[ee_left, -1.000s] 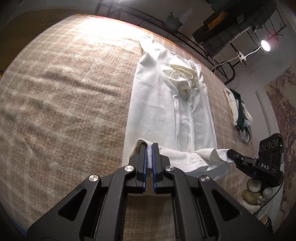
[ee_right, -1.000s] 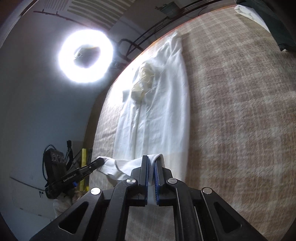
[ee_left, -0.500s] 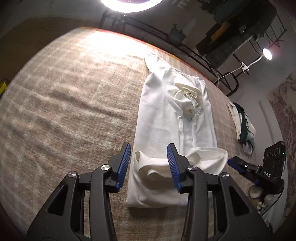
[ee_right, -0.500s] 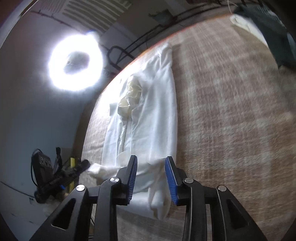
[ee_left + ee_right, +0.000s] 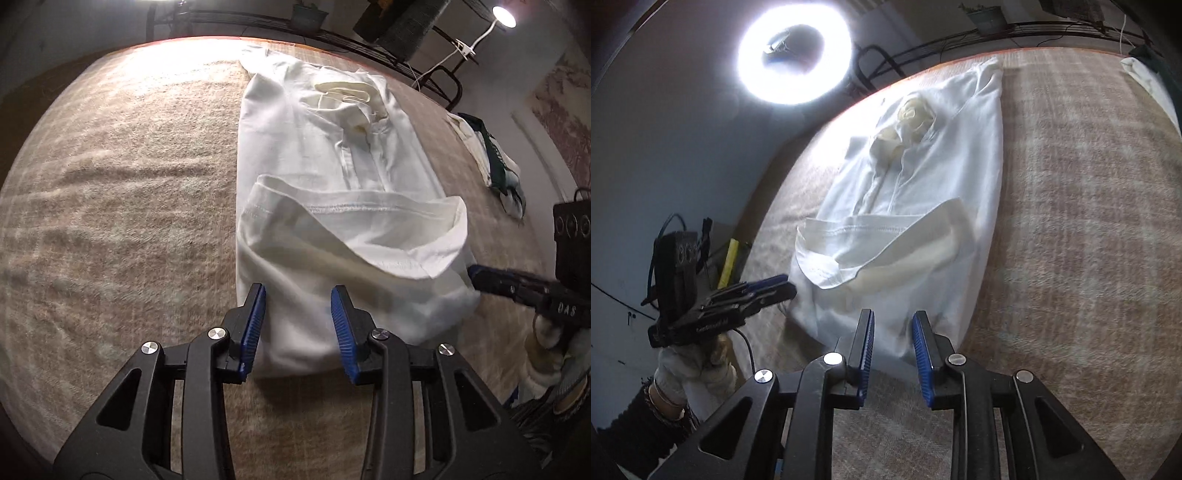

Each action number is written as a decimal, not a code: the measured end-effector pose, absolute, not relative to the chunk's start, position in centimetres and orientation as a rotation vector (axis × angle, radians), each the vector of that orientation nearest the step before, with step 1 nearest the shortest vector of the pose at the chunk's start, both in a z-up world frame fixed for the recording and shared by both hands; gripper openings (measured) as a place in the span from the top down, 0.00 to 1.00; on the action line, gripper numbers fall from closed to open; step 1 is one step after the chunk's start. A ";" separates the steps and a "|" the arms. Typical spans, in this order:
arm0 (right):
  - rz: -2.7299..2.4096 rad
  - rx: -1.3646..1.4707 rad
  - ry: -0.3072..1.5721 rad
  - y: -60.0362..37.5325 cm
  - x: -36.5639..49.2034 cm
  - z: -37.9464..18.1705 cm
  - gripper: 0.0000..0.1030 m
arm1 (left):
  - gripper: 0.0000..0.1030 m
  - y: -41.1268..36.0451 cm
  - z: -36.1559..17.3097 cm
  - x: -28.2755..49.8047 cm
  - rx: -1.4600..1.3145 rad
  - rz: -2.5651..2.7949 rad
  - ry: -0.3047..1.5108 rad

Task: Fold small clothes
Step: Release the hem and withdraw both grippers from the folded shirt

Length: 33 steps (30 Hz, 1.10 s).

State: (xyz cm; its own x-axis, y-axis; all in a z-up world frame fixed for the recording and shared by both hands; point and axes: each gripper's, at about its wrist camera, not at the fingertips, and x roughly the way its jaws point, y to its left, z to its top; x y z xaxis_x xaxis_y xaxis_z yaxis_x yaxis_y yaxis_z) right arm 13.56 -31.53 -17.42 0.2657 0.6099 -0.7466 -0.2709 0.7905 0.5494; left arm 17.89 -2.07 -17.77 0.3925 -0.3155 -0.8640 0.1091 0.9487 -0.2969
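A white collared shirt lies lengthwise on the beige plaid blanket, its sides folded in and collar at the far end. Its bottom hem is folded up over the body and lies loose and puffy. My left gripper is open and empty, just above the near folded edge. My right gripper is open and empty at the other near corner of the shirt. Each gripper shows in the other's view: the right one and the left one beside the fold.
A white and green garment lies on the blanket at the far right. A bright ring light stands beyond the far edge, next to a black metal rack. A lamp shines at the upper right.
Both grippers were shut on the shirt's hem a second ago. They carried it up over the body, opened and let it drop, and have drawn back to the near folded edge.
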 end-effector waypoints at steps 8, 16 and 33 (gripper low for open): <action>0.628 0.307 1.142 -29.6 15.3 -17.1 0.78 | 0.64 -2.8 -17.6 21.0 -0.159 -0.176 1.080; 0.392 0.328 1.068 -31.2 18.4 -16.9 0.71 | 0.64 2.2 -16.1 21.9 -0.255 -0.022 1.005; 0.567 0.248 1.106 -33.0 11.1 -17.9 0.69 | 0.64 1.3 -18.5 15.0 -0.279 -0.201 1.148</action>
